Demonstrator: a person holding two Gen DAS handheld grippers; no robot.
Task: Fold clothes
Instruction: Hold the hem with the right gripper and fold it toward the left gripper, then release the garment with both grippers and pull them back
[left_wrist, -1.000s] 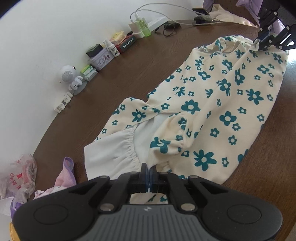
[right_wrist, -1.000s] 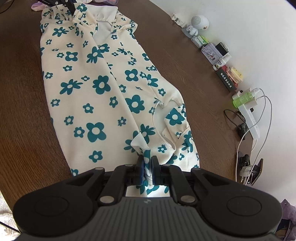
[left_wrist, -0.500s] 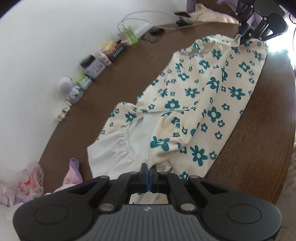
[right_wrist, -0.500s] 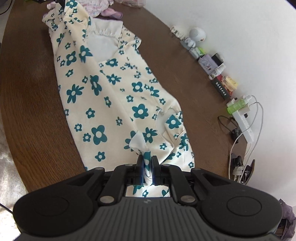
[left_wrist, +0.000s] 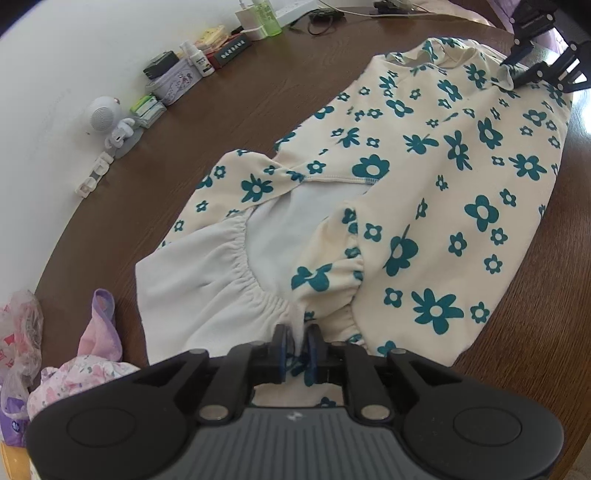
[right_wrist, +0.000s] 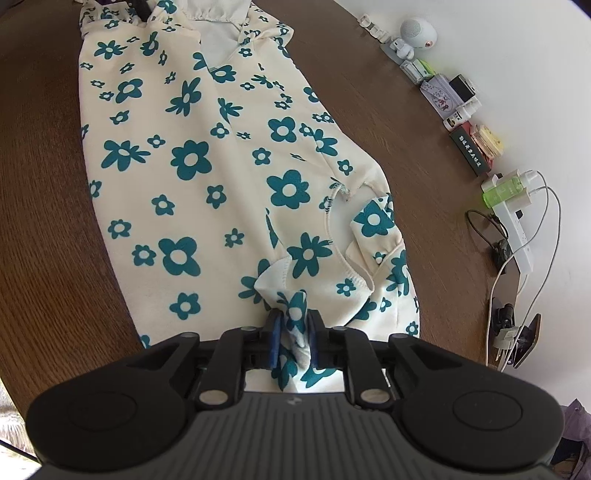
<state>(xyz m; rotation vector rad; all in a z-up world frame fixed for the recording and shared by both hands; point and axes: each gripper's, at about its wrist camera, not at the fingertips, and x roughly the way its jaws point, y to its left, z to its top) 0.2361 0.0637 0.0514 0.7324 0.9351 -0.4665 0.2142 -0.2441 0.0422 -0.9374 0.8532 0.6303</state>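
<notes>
At opposite ends of the flowered garment (left_wrist: 436, 192), both jaws are opening, hems between them.

Each claw is matt black plastic: a wide body with a round dished disc at either end, a grey ribbed panel bearing a small pale logo, silver screw heads on angular linkage arms, and blue pads on the left claw (left_wrist: 295, 349) and right claw (right_wrist: 293, 341).

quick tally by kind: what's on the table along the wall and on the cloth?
Floral garment: 1
Gripper: 2, left gripper and right gripper, jaws opening with fabric between them
Green bottle: 1
White power strip: 1
White round speaker: 1
Total: 6
</notes>
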